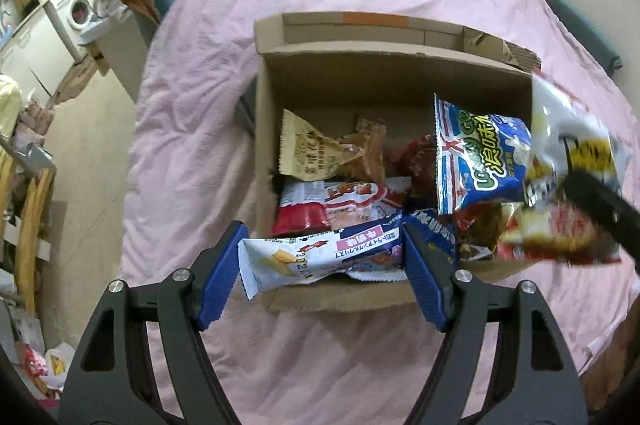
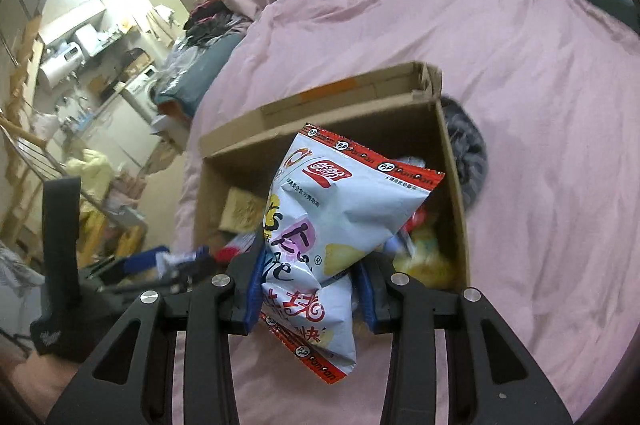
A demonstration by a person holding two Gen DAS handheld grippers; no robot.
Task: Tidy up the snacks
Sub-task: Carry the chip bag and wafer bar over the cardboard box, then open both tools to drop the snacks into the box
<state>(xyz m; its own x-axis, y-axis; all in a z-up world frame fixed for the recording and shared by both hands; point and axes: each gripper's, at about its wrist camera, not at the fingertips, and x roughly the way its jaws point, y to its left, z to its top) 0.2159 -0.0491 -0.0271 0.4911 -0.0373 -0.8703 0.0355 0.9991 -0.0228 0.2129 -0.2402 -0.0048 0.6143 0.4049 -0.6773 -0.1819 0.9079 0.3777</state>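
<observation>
Your left gripper [image 1: 322, 257] is clamped on a white wafer packet [image 1: 316, 257] above the near edge of the cardboard box [image 1: 360, 73]; your right gripper [image 2: 308, 289] pinches a white chip bag [image 2: 332, 225] over that snack-filled box on the pink bedspread [image 1: 320, 365].

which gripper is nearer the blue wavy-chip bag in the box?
Right. The right gripper, gripping a white chip bag, overlaps the blue bag. The left gripper holds a white wafer pack at the box's near wall.
</observation>
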